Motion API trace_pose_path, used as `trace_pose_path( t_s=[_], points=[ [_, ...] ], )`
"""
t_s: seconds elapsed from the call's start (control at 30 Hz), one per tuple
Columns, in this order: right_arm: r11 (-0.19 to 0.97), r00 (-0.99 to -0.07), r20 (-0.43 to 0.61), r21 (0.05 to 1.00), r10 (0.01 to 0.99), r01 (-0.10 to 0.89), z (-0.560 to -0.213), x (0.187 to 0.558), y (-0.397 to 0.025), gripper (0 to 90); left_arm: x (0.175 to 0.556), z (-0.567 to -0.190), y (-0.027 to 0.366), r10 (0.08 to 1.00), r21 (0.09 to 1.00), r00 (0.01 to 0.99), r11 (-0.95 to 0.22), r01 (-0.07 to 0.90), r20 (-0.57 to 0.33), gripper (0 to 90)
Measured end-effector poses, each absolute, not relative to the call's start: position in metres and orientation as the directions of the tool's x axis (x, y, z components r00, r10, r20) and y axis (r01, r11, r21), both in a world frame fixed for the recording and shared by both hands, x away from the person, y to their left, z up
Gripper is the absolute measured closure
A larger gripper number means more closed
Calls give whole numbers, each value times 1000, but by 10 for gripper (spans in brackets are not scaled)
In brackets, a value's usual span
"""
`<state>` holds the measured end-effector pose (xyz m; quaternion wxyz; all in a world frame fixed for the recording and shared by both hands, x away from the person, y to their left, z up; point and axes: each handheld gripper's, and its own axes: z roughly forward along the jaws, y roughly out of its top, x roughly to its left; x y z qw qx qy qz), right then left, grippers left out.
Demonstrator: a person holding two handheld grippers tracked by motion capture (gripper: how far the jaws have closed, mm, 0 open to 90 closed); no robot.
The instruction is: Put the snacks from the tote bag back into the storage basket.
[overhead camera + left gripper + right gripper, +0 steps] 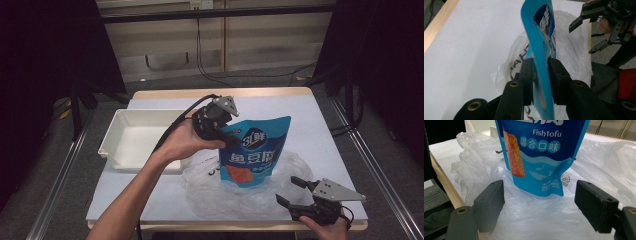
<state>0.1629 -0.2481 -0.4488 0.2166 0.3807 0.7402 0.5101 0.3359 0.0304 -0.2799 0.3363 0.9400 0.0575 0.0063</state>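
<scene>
Pouch (pixel 254 150) of fish tofu hangs upright over the crumpled clear plastic bag (pixel 240 192) at the near middle of the bench (pixel 310 125), its upper left edge clamped in the left tool (pixel 541 72). The right tool (pixel 296 192) waits near right, jaws apart, facing the bag. To do this well, I judge the right tool should pinch one bag lip and lift it open before the pouch is lowered straight in. A white tray (pixel 131 135) sits left.
</scene>
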Motion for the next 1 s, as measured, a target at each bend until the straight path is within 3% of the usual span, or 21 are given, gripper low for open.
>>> trace_pose_path(
  t_s=[0.2, 0.53, 1.0],
  points=[
    [192, -626, 79, 916, 776, 352, -450, 164, -246, 238, 342, -294, 25, 102, 610, 992, -782, 124, -71, 702],
    [203, -625, 76, 909, 777, 363, -450, 165, -245, 240, 343, -300, 24, 92, 607, 993, -785, 122, -80, 899],
    [186, -603, 74, 915, 794, 357, -450, 165, -250, 248, 340, -299, 24, 74, 610, 996, -788, 83, -39, 900]
  ],
)
